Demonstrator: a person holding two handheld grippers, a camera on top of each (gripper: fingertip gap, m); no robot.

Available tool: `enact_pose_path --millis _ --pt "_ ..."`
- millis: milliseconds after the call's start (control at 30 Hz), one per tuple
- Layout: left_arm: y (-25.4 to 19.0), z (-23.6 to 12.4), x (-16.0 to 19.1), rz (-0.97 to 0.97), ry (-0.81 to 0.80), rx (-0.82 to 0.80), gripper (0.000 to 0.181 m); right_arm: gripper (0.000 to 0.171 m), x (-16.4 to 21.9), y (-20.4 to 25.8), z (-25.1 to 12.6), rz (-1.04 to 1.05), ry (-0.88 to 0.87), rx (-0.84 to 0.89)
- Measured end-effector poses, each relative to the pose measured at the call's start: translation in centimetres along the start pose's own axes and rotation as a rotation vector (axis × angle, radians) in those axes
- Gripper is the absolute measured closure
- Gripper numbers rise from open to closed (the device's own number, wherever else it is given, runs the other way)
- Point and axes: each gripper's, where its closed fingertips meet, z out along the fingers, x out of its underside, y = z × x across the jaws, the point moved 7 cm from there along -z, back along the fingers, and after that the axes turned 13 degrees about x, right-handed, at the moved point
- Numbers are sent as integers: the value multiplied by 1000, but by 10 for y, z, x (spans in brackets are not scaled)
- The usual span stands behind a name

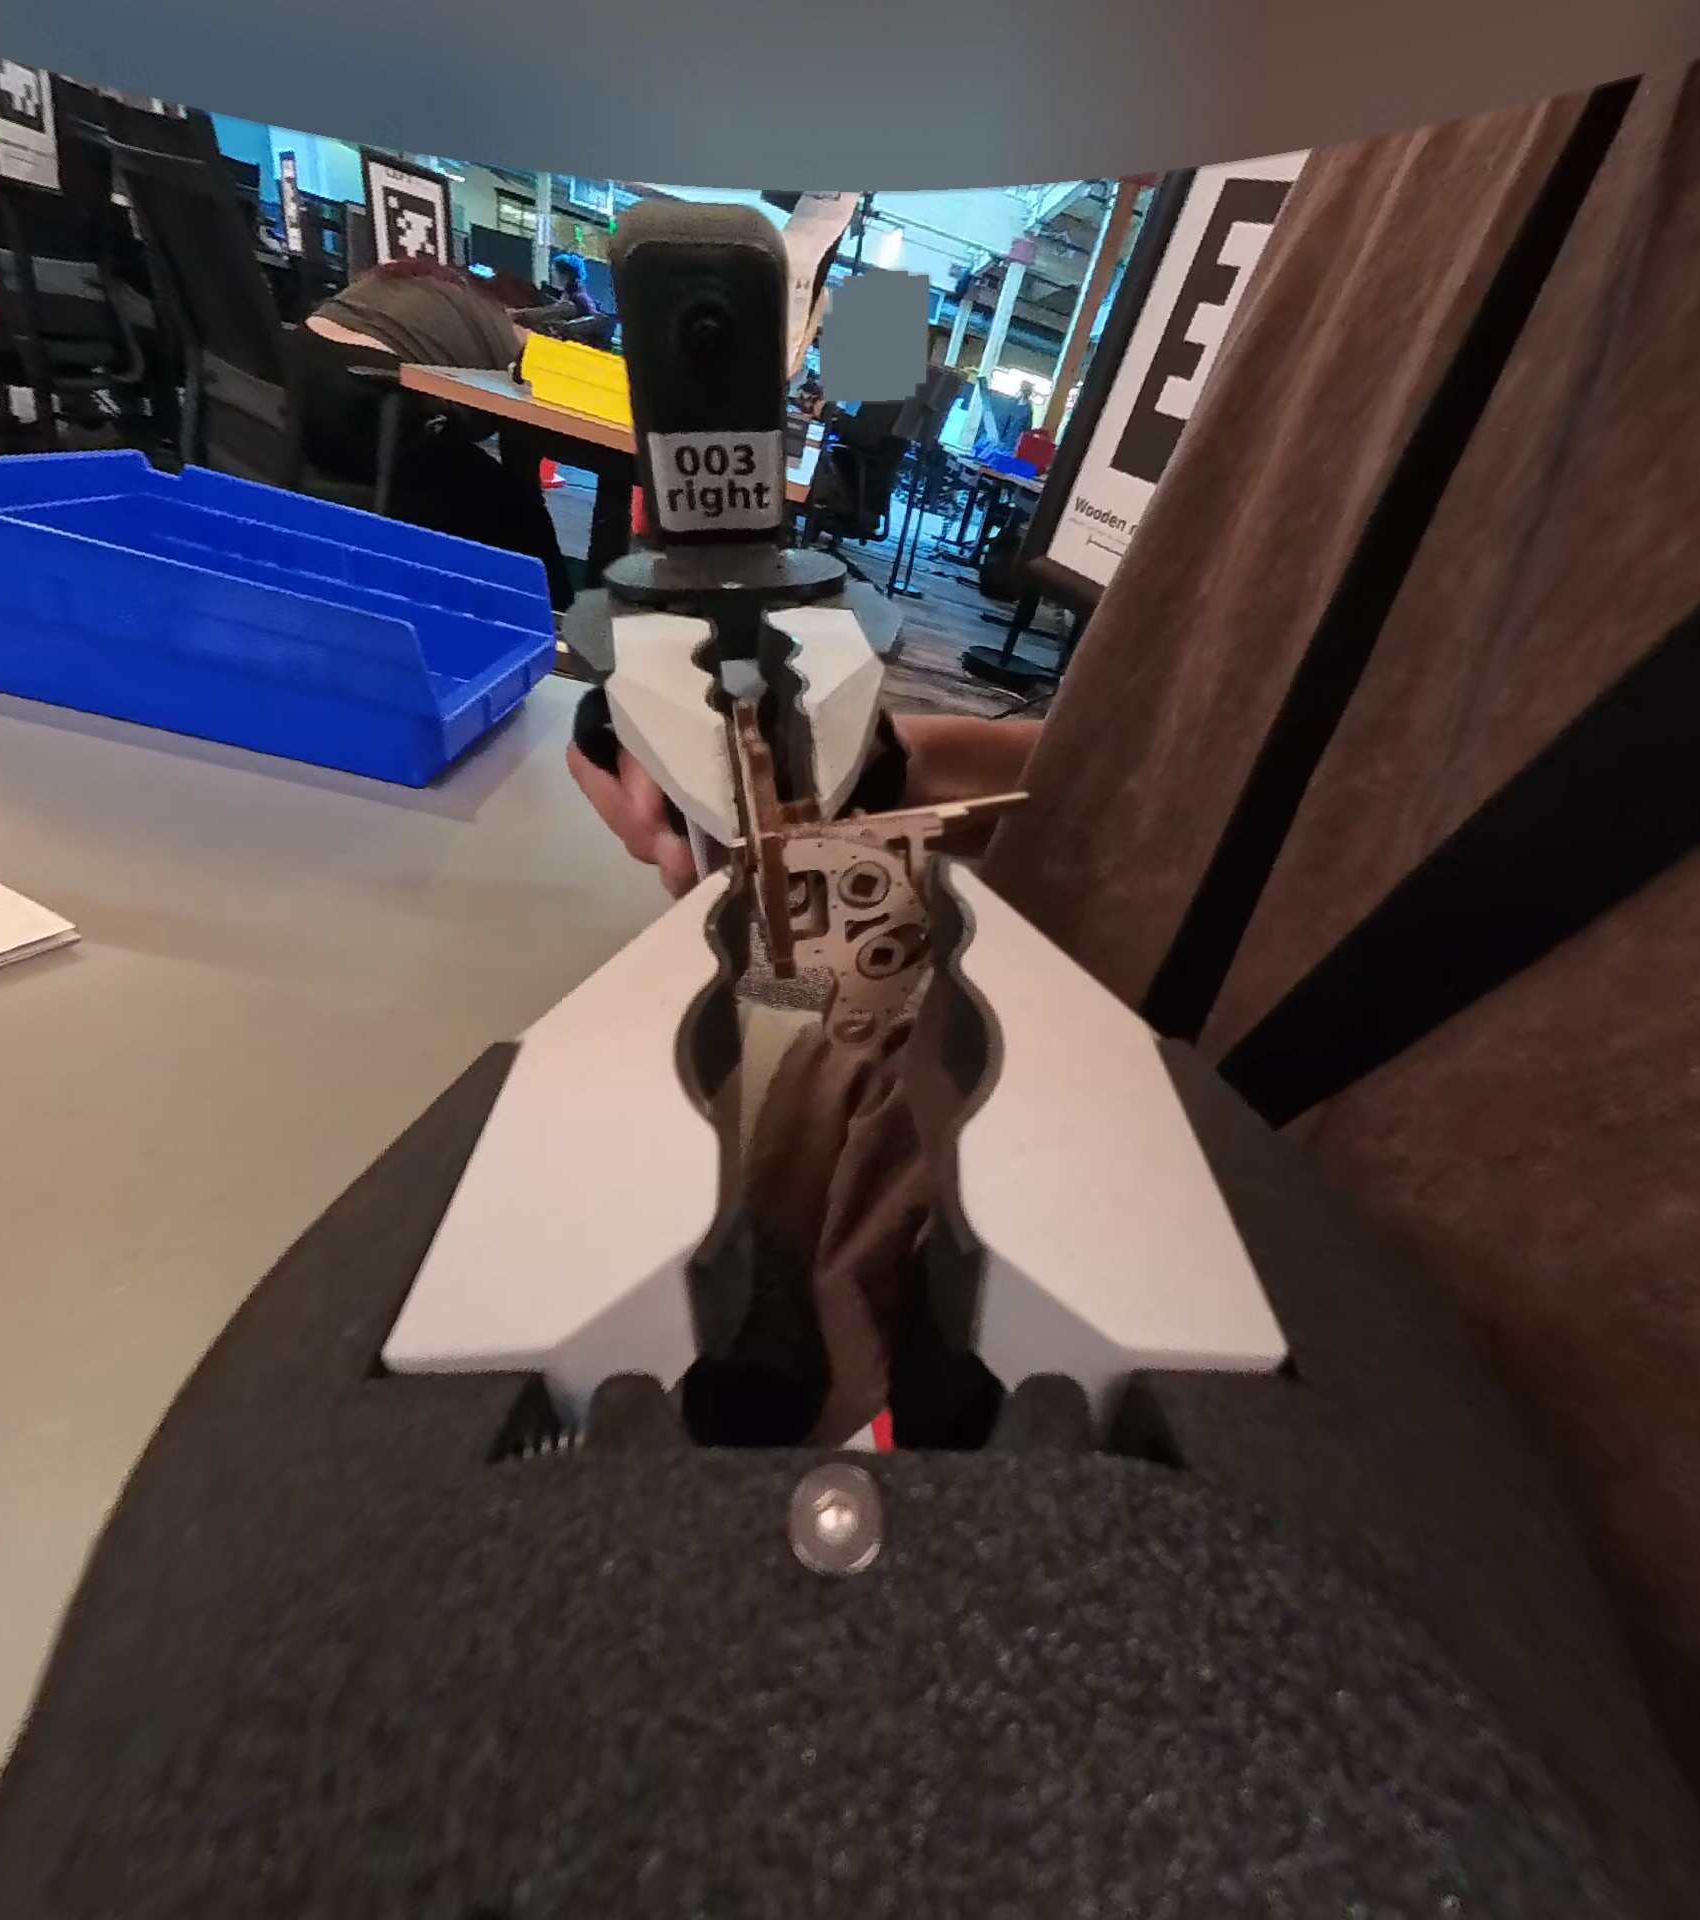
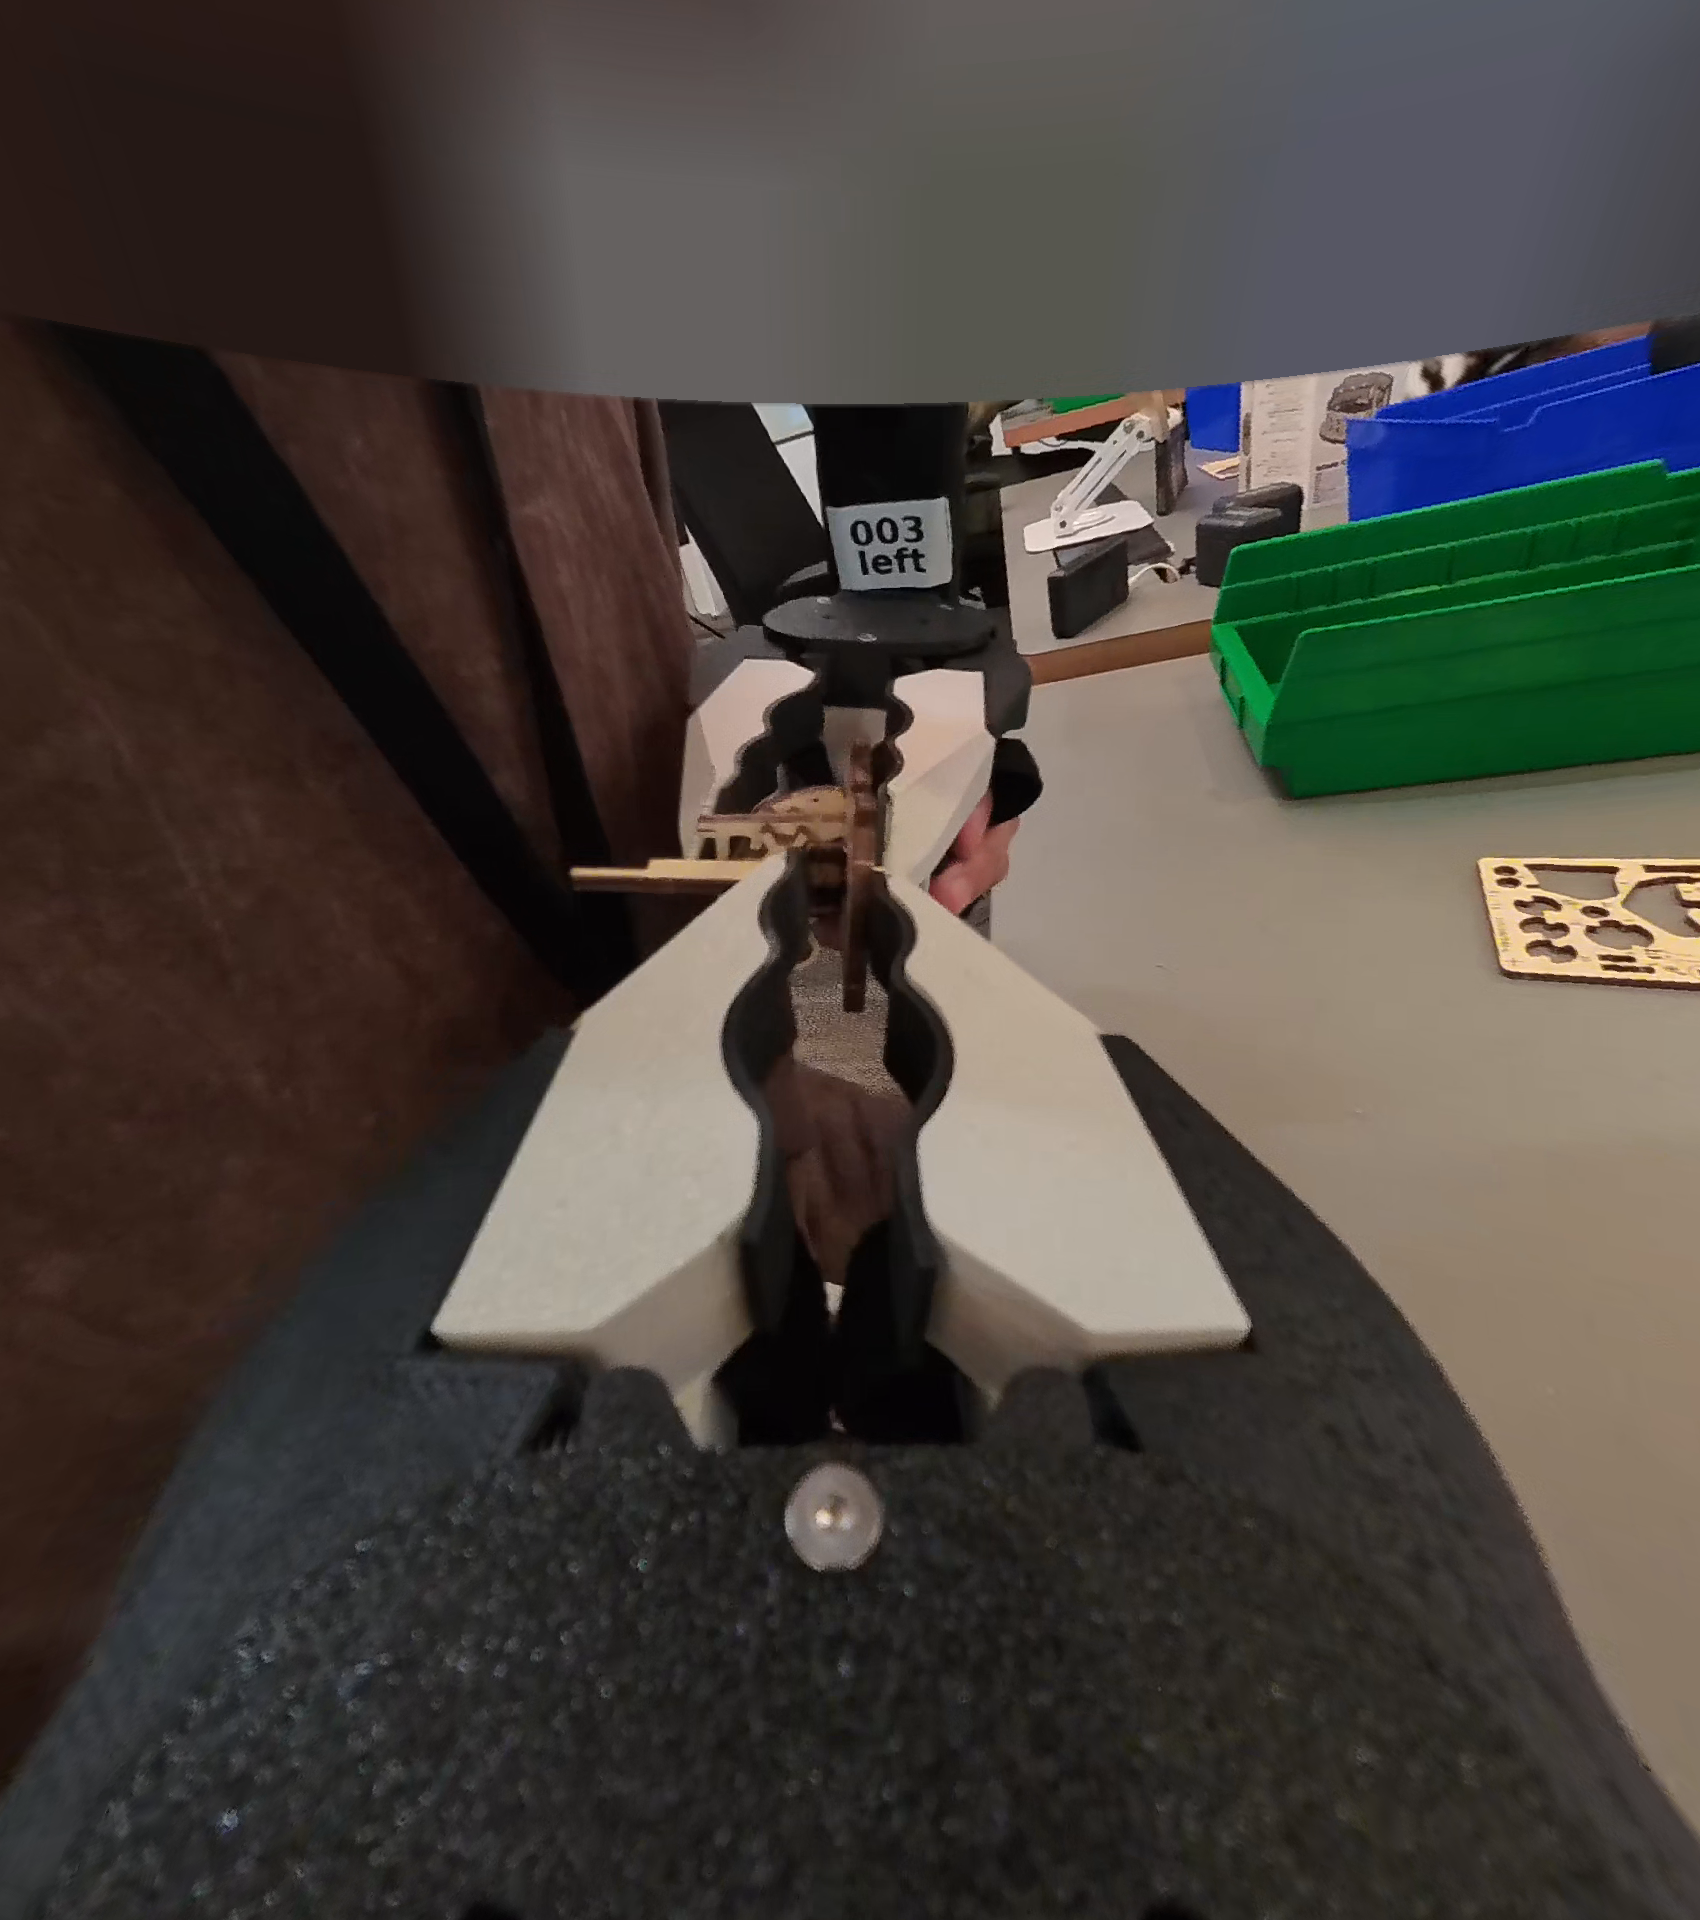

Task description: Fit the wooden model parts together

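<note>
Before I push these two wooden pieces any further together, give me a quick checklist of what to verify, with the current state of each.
1. Left gripper closed on the flat engraved piece: ok, the piece sits between its tips.
2. Right gripper closed on the narrow dark piece: ok, held edge-on.
3. Pieces crossing at right angles: ok, the narrow piece stands across the flat one in the left wrist view.
4. Slot fully seated: cannot tell, the joint is hidden between the fingertips.
5. Grippers clear of each other: ok, tips are close but apart.
6. Parts clear of the table: ok, both are held above it; the wooden sheet lies off to the side.
</note>
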Motion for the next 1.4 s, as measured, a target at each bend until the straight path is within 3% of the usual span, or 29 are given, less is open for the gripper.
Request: enact_pose_path --millis 433,567,1400 --pt "1 -1 2 6 -9 -10 152 160 0 -1 1 2 18 1" --pt "3 -2 1 12 -12 -22 144 159 1 -1 2 -3 23 4" --pt "4 -1 8 14 54 -94 152 160 8 -3 1 -41 61 50"
